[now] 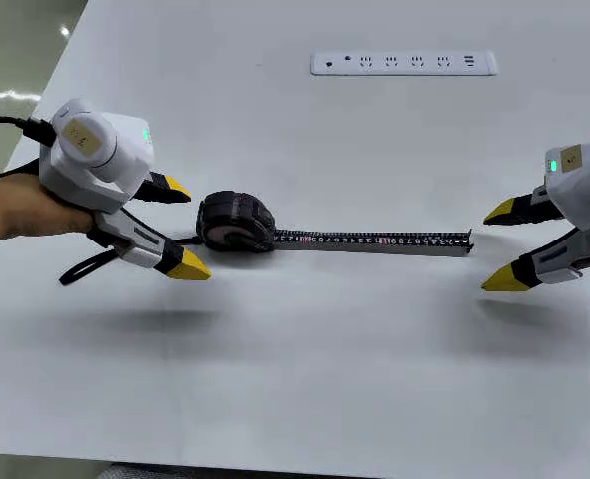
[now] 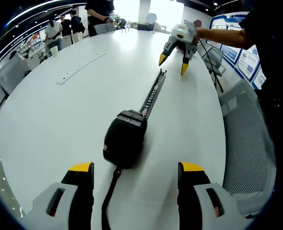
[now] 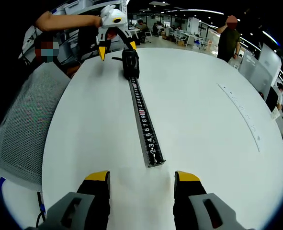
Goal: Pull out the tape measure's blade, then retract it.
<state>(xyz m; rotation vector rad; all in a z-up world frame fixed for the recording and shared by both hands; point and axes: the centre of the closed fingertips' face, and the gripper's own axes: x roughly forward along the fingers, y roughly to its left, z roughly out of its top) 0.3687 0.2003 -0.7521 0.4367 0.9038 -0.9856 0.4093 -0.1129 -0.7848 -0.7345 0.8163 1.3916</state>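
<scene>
Left gripper [image 1: 185,228] gaped wide, empty, just behind tape measure case [image 1: 235,221], likely to brace it. Blade [image 1: 374,240] lay extended on table [image 1: 304,379]. Right gripper [image 1: 501,245] spread open, empty, near blade tip.

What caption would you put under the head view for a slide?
Both open, the left gripper and right gripper flank a black tape measure on a white table, its blade pulled out.

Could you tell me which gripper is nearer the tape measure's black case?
The left gripper, open right beside the case; the right gripper is open off the far tip of the extended blade.
</scene>
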